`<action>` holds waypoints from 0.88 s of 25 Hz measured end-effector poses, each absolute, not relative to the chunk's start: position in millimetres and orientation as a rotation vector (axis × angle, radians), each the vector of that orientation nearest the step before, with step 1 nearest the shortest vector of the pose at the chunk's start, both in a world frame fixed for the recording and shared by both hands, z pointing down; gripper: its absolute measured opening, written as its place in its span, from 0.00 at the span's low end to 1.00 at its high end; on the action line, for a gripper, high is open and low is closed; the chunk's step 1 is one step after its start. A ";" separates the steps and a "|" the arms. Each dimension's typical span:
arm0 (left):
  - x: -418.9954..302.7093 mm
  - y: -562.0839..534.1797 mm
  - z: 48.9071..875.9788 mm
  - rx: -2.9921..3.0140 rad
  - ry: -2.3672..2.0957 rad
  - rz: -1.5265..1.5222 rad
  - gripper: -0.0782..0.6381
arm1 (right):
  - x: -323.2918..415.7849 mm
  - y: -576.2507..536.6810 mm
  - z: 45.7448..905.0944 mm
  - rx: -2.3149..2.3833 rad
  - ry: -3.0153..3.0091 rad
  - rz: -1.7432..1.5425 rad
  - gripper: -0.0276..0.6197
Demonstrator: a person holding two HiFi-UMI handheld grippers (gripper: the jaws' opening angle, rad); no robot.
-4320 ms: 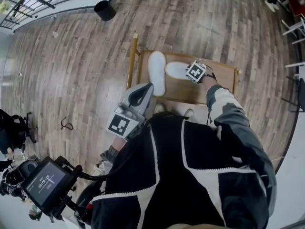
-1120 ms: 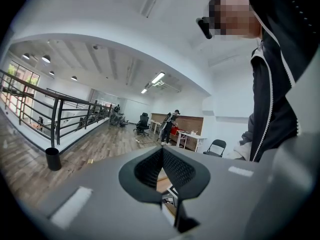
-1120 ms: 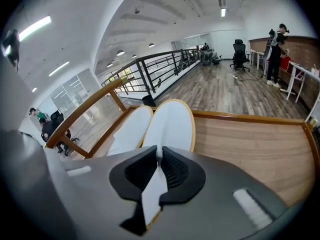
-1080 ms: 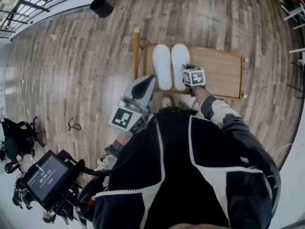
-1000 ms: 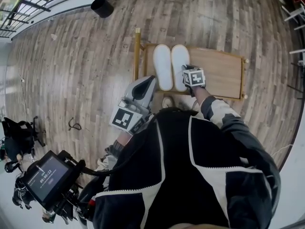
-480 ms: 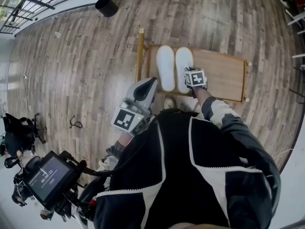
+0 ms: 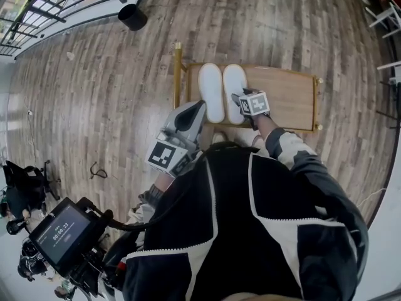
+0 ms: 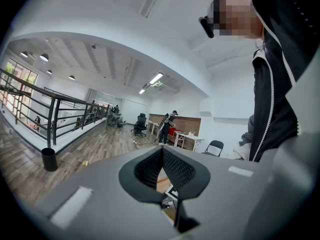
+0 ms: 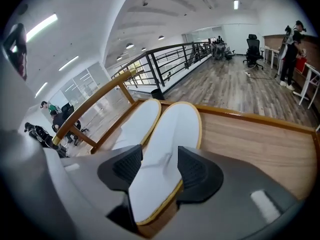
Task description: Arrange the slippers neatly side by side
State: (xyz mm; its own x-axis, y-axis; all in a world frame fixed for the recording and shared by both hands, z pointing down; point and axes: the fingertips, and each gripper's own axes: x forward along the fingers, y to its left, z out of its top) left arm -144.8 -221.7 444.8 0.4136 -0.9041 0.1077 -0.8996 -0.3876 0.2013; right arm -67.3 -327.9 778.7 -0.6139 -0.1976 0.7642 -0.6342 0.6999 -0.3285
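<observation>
Now: left gripper (image 7: 198,108) held short of wooden rack (image 7: 285,99), jaws shut, empty. Right gripper (image 9: 159,162) over rack's near edge, jaws opening, heel of right-hand slipper (image 7: 235,83) loose between pads. Left-hand slipper (image 7: 211,91) touching alongside, both at rack's left end.

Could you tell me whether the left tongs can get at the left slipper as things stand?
Probably yes: the left slipper lies uncovered, the right tongs are opening with only the right slipper between them, and the left tongs, shut, hang near it, unobstructed.
</observation>
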 end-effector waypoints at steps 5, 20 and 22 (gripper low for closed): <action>-130.6 -227.1 438.0 2.515 -1.505 -0.087 0.13 | -57.8 -347.3 689.4 0.654 -2.453 0.691 0.35; -105.4 -266.3 422.8 2.636 -1.280 -0.116 0.13 | -6.3 -290.7 436.4 0.829 -2.965 0.159 0.05; -103.5 -265.7 422.5 2.636 -1.273 -0.108 0.13 | 4.5 -285.4 445.9 0.870 -2.930 0.150 0.05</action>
